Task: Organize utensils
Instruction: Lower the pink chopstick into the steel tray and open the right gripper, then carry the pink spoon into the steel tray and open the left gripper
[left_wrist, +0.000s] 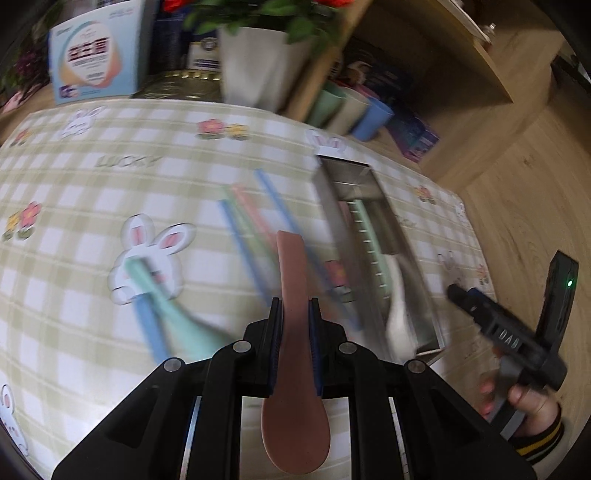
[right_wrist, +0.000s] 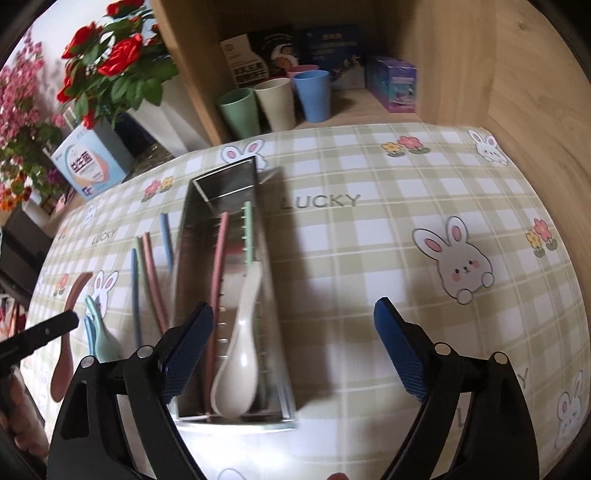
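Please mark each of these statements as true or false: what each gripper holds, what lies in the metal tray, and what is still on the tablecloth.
1. The left gripper is shut on the brown spoon. True.
2. The right gripper grips the white spoon. False: its fingers stand wide open with nothing between them; the white spoon lies in the metal tray.
3. A pink chopstick lies in the tray. True.
4. The tablecloth is bare of utensils. False: a green spoon and several chopsticks lie left of the tray.
5. The tray is empty. False: it holds utensils.
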